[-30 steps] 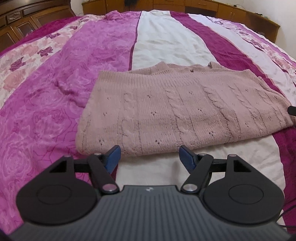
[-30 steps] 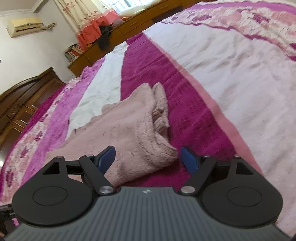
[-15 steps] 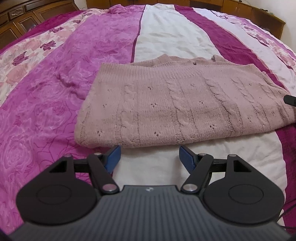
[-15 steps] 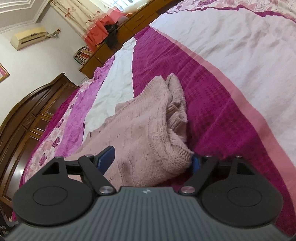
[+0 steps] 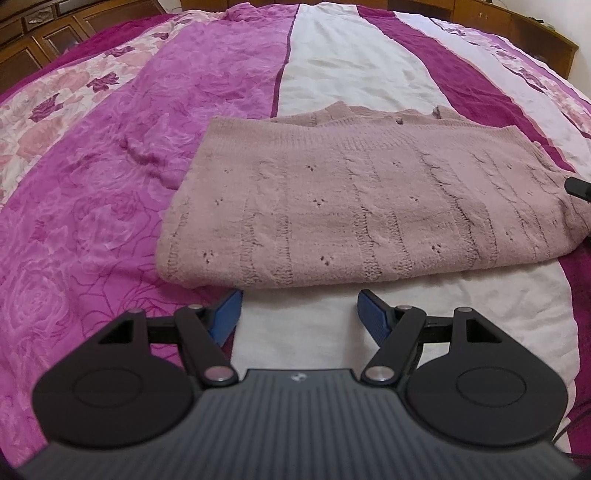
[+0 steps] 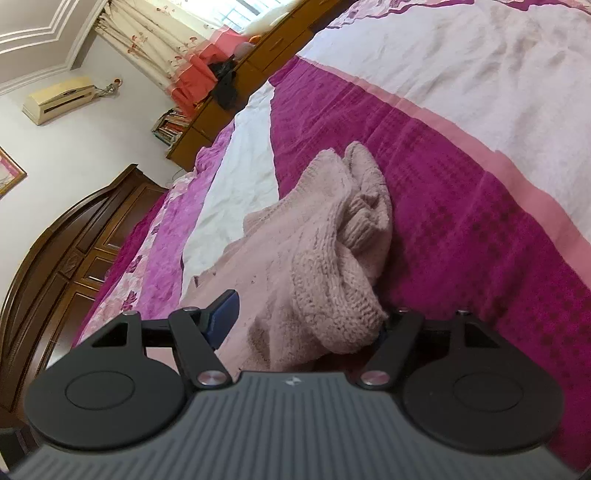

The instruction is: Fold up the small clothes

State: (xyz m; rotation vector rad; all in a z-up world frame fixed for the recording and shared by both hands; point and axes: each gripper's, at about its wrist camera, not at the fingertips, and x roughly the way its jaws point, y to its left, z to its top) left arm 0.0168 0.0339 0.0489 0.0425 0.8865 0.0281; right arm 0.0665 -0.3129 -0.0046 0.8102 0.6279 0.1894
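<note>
A dusty-pink cable-knit sweater [image 5: 369, 206] lies folded flat on the striped bedspread [image 5: 110, 184]. My left gripper [image 5: 299, 314] is open and empty, just in front of the sweater's near edge, over the white stripe. In the right wrist view the sweater's bunched end [image 6: 332, 266] lies between the fingers of my right gripper [image 6: 306, 314], which is open around it. The right blue pad is hidden behind the knit; the left pad [image 6: 221, 314] shows. The right gripper's tip [image 5: 578, 186] shows at the sweater's right end in the left wrist view.
The bed carries magenta, white and floral stripes [image 6: 480, 110]. Dark wooden cabinets [image 6: 74, 266] stand to the left, a low wooden unit with books and curtains [image 6: 207, 92] at the far side. A wooden footboard [image 5: 517, 26] runs along the far edge.
My right gripper has moved forward and tilted, so the sweater's bunched end now sits between its open fingers. My left gripper has drawn slightly closer to the sweater's near edge.
</note>
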